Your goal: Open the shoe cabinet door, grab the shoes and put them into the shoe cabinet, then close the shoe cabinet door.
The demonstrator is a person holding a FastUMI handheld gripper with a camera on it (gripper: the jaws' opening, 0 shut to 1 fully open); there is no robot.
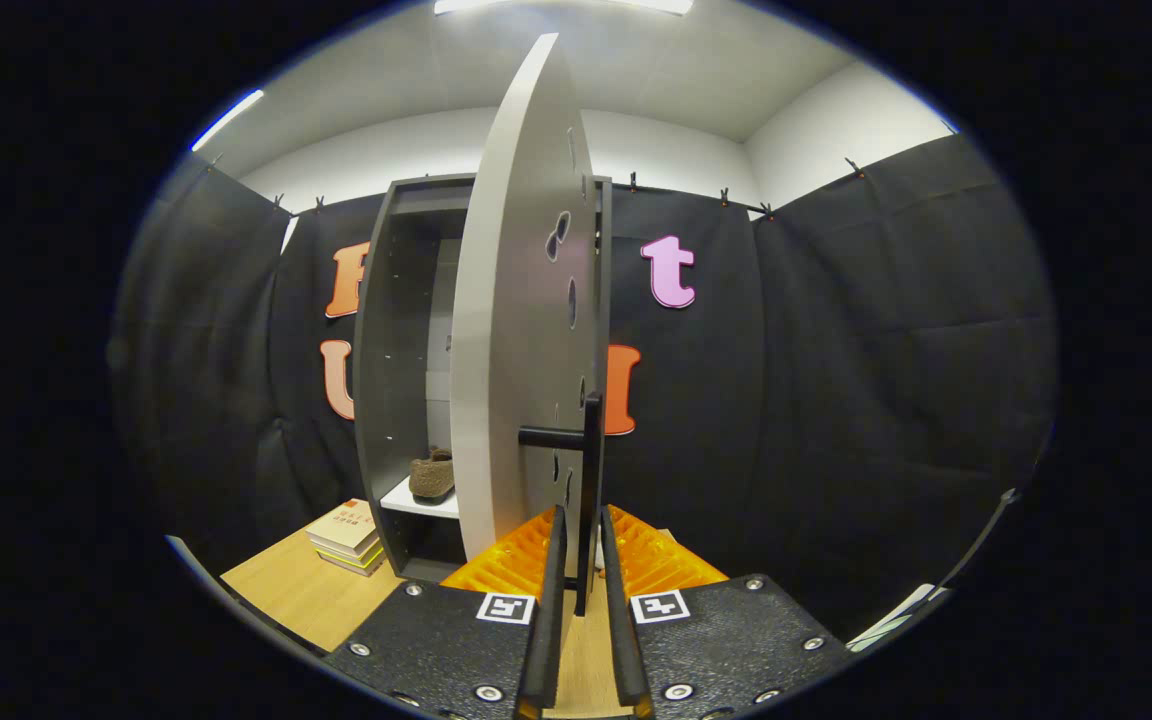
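Colours here: the shoe cabinet (383, 380) is dark grey on its frame, and the shoe cabinet door (511, 330) is a pale grey slab with a black handle (586, 440). Inside, a fuzzy brown shoe (433, 476) sits on a white shelf (423, 500). The table (298, 590) is light wood grain. The stack of books (346, 535) shows a peach cover with yellow edges below. The gripper (581, 540) carries two black-and-white square markers.

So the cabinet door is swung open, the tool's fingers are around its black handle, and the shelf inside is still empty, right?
Not quite. The gripper view shows a brown shoe on the white shelf inside the cabinet. The rest holds: the door is open, and the tool has its fingers around the black handle.
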